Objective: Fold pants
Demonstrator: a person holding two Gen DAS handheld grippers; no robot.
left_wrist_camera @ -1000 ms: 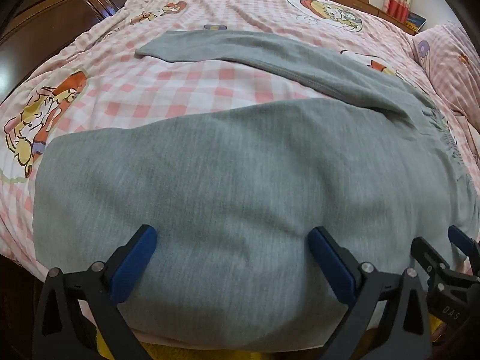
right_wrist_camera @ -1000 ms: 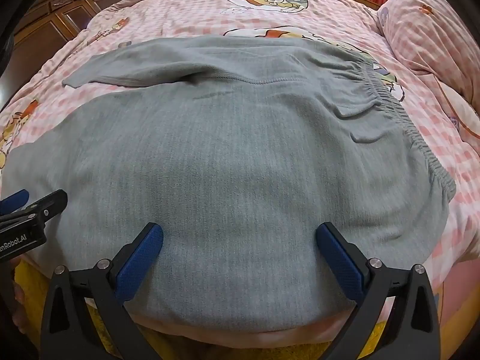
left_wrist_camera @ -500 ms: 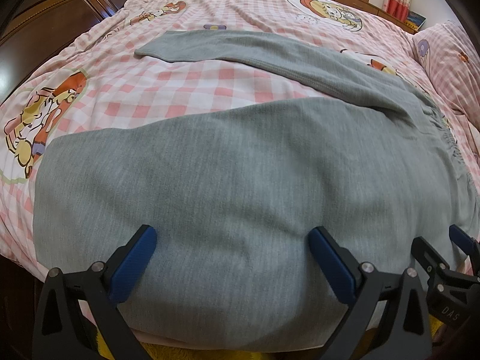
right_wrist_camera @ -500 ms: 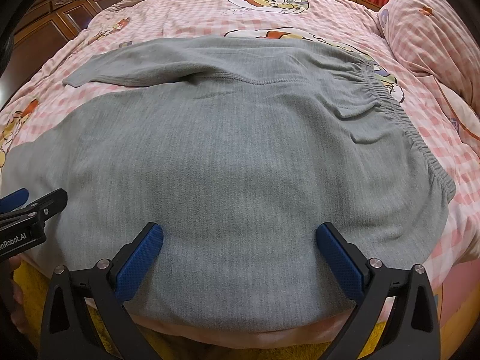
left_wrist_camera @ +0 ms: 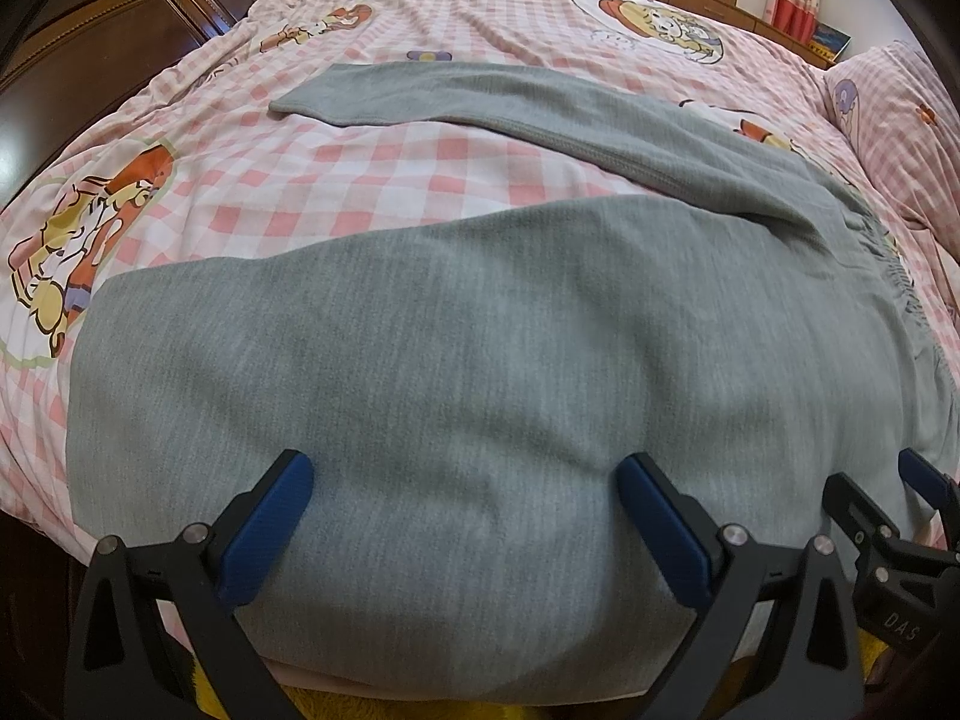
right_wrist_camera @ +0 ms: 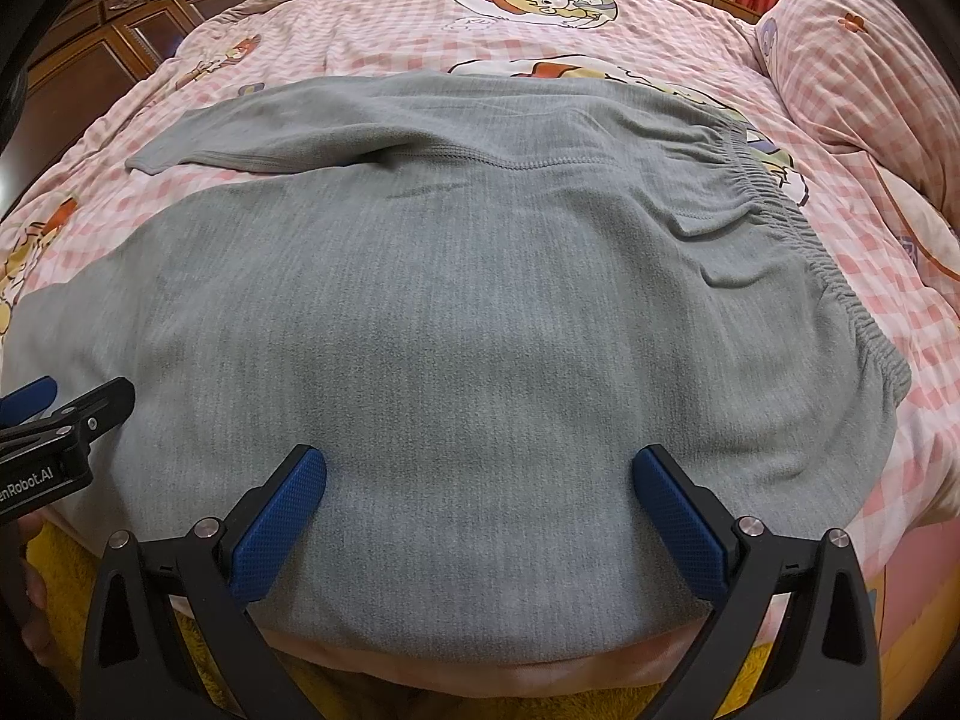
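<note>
In the left view, we hold our left gripper [left_wrist_camera: 459,516] spread wide at the near edge of the pants [left_wrist_camera: 480,360], which lie flat on the bed [left_wrist_camera: 360,168], legs apart. In the right view, our right gripper [right_wrist_camera: 480,507] gapes likewise near the waistband [right_wrist_camera: 798,240]; we judge no fold made yet.

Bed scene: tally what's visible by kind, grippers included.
Pants: 1
Pillow: 1
Bedspread: 1
Grippers, both open: 2, left gripper, right gripper
Total: 5
</note>
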